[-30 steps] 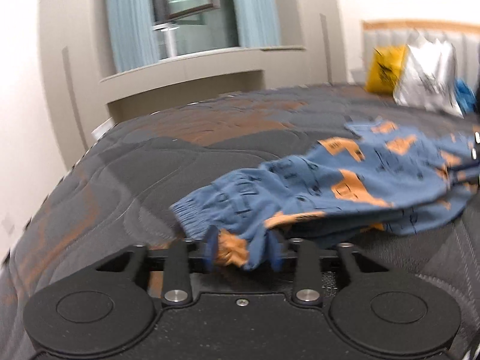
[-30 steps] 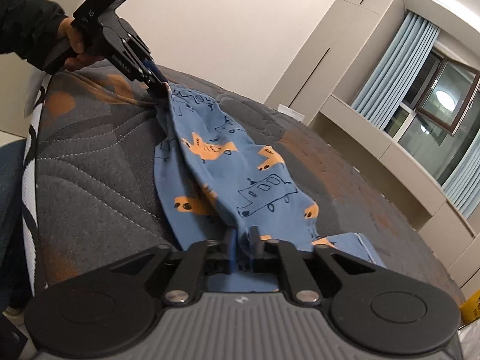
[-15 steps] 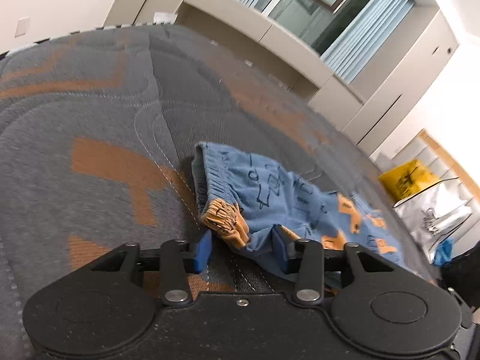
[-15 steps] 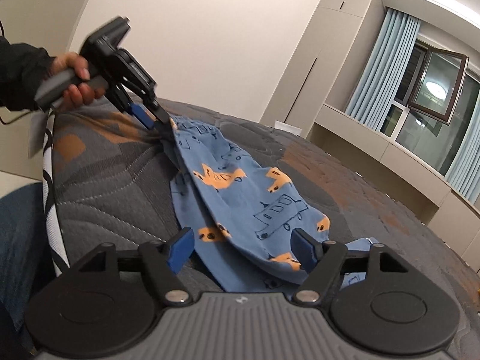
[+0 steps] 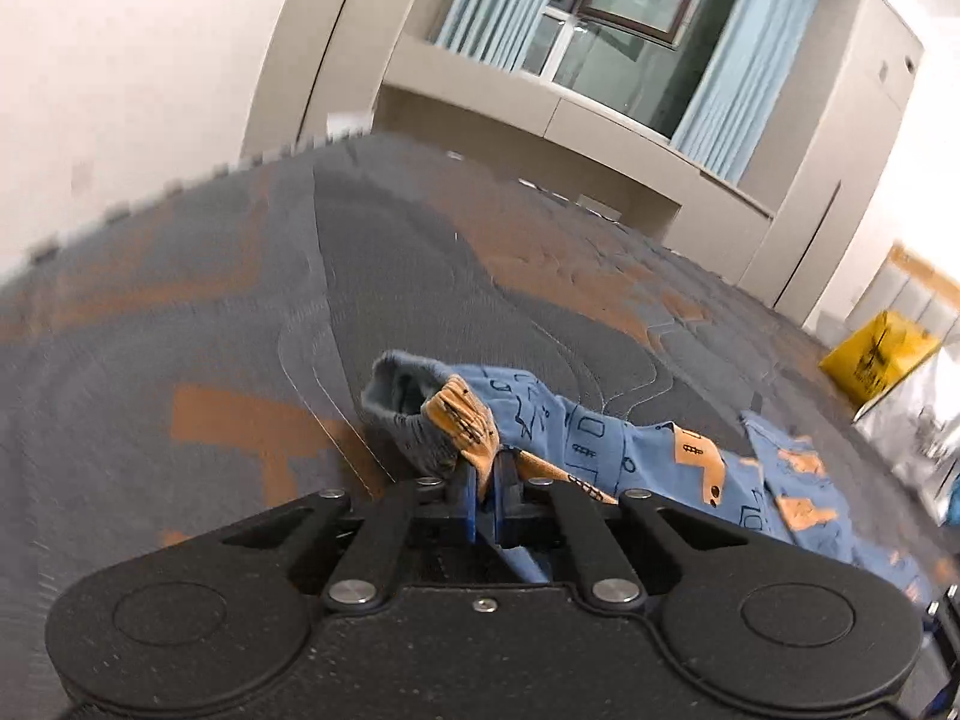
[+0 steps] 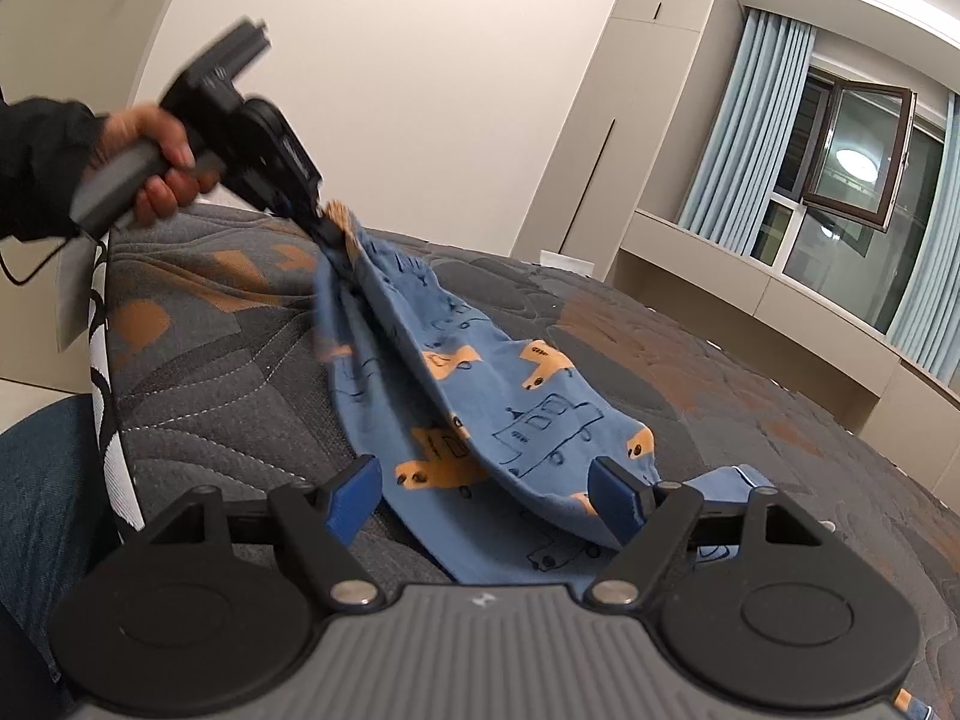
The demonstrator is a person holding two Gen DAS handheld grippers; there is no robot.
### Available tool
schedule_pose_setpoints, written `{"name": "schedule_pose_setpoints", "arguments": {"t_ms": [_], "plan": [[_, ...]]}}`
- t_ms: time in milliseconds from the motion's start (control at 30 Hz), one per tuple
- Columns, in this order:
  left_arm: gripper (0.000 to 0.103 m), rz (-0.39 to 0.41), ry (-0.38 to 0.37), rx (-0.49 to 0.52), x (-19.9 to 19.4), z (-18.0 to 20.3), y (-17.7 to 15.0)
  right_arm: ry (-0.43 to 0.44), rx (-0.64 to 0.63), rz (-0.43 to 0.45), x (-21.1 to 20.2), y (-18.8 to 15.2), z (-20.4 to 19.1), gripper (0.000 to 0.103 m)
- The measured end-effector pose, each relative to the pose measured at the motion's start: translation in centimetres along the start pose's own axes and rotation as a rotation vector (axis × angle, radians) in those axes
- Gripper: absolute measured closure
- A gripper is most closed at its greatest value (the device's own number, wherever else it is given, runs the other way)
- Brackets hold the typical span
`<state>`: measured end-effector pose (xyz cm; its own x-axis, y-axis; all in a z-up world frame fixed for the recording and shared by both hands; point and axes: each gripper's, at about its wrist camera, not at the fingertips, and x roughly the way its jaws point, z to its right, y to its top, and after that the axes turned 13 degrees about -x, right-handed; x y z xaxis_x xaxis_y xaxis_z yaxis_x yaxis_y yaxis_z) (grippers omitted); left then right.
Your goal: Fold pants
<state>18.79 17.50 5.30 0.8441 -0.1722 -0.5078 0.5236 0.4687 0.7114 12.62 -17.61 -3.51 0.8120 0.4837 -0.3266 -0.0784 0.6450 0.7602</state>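
Left wrist view: our left gripper [image 5: 485, 483] is clenched on the cuffed end of the pants [image 5: 606, 444]. Half a second ago these jaws stood apart around that cuff; now they pinch the orange-and-grey bunch tight. The rest of the blue fabric trails to the right across the grey quilted bed [image 5: 240, 312]. A yellow bag [image 5: 876, 354] sits far right, well apart from the garment.

Right wrist view: our right gripper [image 6: 486, 495] stands released, blue pads [image 6: 354, 492] wide apart, the near end of the pants [image 6: 498, 396] lying between them but ungrasped. A second ago it was clamped on that cloth; it let go and has stayed apart since. The left gripper [image 6: 324, 222] shows up at top left, lifting the cuff end clear of the bed [image 6: 228, 348], so the fabric hangs in a slope down to the mattress.

Judgement: one end re-grasped, other end free. We read this as a regrip between folds; the right side likely needs a fresh hold before any fold over.
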Motion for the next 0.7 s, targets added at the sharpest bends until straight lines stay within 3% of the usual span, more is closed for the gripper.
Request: {"name": "schedule_pose_setpoints", "arguments": {"t_ms": [167, 267, 367, 433, 533, 567, 633, 700], "plan": [[0.097, -0.071, 0.069, 0.068, 0.7, -0.1, -0.3, 0.017, 0.009, -0.003, 0.0, -0.1, 0.0, 0.019], [0.085, -0.104, 0.112, 0.059, 1.0, -1.9, -1.9, 0.034, 0.007, -0.017, 0.0, -0.4, -0.3, 0.018], [0.062, -0.062, 0.138, 0.078, 0.0, -1.9, -3.1, 0.022, -0.003, -0.019, -0.5, -0.5, -0.2, 0.014], [0.034, -0.003, 0.158, 0.108, -1.1, -1.3, -3.9, 0.011, 0.008, -0.027, -0.8, -0.9, 0.5, 0.013], [0.019, 0.114, 0.165, 0.208, -3.1, 0.2, -5.5, -0.018, 0.046, -0.054, -1.2, -1.6, 2.2, 0.01], [0.016, 0.132, 0.155, 0.245, -3.3, 1.0, -6.0, -0.027, 0.064, -0.059, -1.4, -1.9, 2.7, 0.007], [0.001, 0.155, 0.123, 0.325, -3.3, 2.8, -7.1, -0.06, 0.088, -0.071, -1.8, -2.3, 3.6, 0.0], [0.001, 0.151, 0.089, 0.391, -2.7, 4.7, -8.0, -0.119, 0.08, -0.095, -2.3, -2.7, 4.0, 0.0]]}}
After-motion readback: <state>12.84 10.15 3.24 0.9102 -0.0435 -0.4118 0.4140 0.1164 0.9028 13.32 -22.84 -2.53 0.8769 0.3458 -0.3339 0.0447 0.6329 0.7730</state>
